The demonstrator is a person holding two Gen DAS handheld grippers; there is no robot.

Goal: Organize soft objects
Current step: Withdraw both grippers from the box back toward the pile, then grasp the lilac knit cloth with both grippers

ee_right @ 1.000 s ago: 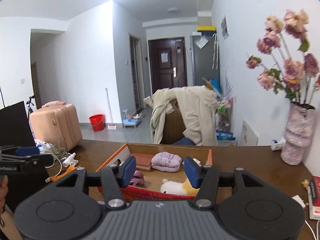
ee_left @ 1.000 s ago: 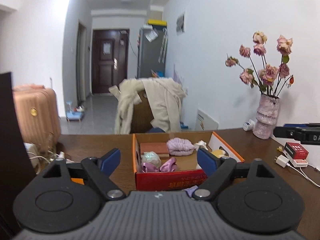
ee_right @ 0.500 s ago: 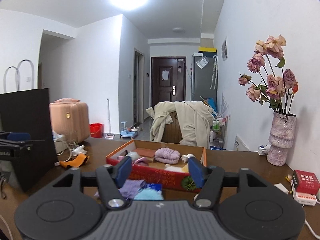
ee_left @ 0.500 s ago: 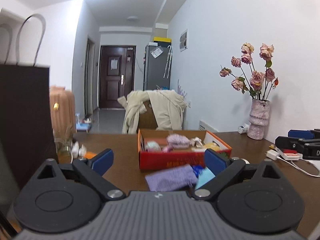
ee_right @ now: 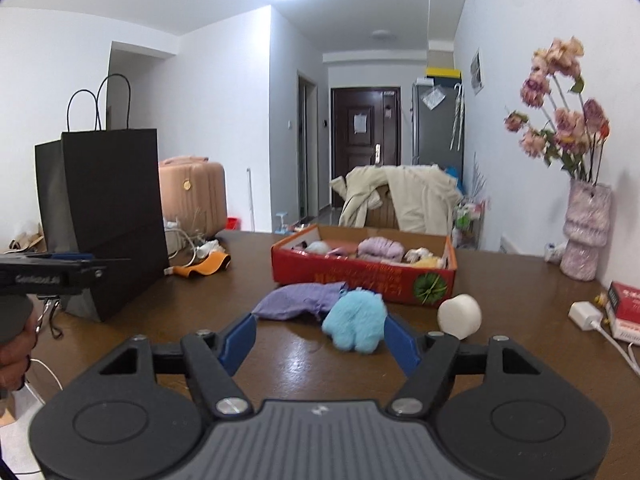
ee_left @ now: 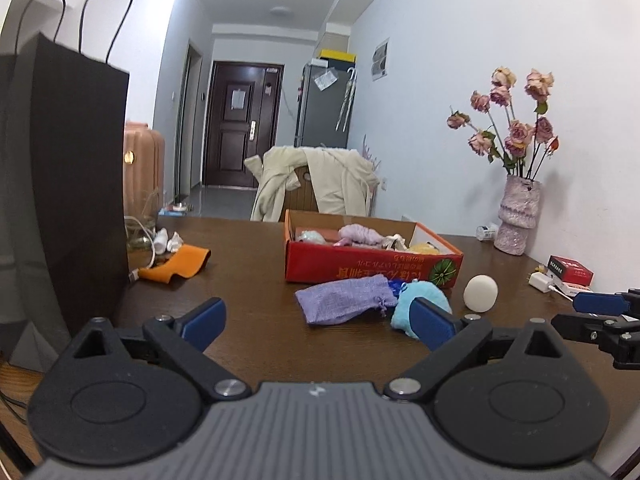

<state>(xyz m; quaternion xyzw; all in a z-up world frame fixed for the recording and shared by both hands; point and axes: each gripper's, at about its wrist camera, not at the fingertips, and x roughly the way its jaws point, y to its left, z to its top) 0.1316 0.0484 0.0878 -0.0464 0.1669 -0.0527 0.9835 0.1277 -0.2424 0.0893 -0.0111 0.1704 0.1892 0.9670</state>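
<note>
Both grippers have drawn back and sunk lower than a second ago, so the red box point(ee_right: 362, 270) is now lying farther ahead. Left gripper point(ee_left: 318, 322) is standing wide, nothing between its pads, the purple pouch point(ee_left: 346, 298) lying just beyond them. Right gripper point(ee_right: 320, 340) is standing partly spread and empty, with the blue plush point(ee_right: 354, 324) just ahead by its right finger and the white ball point(ee_right: 459, 315) beside it.
</note>
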